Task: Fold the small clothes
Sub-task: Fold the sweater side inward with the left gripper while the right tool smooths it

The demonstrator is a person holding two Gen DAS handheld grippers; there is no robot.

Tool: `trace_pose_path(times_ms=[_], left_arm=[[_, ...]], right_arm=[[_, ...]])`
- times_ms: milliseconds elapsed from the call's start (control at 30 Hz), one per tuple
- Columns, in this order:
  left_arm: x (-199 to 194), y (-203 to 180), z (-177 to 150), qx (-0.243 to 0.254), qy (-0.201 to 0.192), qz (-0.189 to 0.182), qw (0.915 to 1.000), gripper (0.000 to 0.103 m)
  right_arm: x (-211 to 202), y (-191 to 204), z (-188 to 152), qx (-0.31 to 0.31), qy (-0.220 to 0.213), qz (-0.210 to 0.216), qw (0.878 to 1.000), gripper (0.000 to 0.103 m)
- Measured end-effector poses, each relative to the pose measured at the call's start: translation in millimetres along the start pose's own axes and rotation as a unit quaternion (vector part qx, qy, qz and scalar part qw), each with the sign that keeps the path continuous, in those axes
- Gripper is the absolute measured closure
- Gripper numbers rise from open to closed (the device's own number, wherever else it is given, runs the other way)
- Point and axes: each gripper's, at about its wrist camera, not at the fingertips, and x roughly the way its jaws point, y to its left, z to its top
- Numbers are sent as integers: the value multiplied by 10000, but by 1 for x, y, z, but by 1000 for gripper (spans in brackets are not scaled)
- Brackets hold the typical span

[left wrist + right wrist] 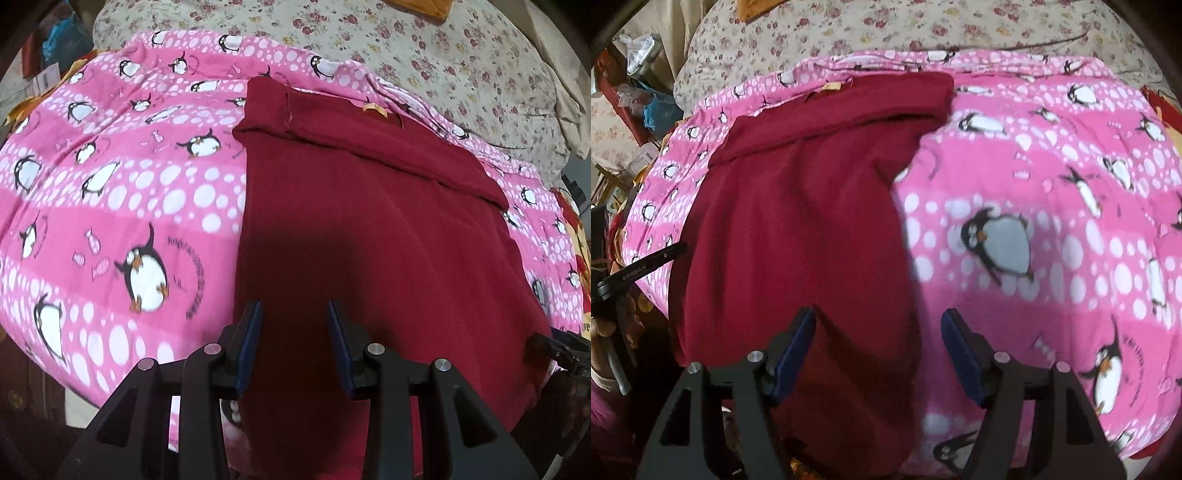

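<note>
Garment (369, 229) flat on penguin quilt (110, 184); both grippers' fingers wide, empty

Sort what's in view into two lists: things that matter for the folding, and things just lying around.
For the folding:
- dark red garment, partly folded at its far end
- left tool, open, over the garment
- right tool, open, over the garment's edge
- pink penguin blanket underneath, as the work surface

Lying about:
- floral sheet
- orange cloth on it
- bags and clutter beside the bed
</note>
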Motion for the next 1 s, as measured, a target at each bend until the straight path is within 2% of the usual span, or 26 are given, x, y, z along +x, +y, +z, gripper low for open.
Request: trace_pose_path(times_ms=[200,400,633,867,1000], left_arm=[[-8,-1,-19,-21,92,-93,9999,87],[-24,6,-51,-259,230,-419,9985,87],[-28,11,-89,-470,466,-588,9961,87],[-15,15,-97,-782,601,-664,9929,87],[-16,12,-101,-664,502,-632,9945,87]], right_arm=[[-2,3,-11,-71,83,0,9999,27],[-6,6,-22,-183,219,111,9995,25],[-5,9,-36,-392,379,176,9984,22],[-4,9,-43,-484,464,238,9975,18],[-5,11,-49,-484,495,349,9970,18]])
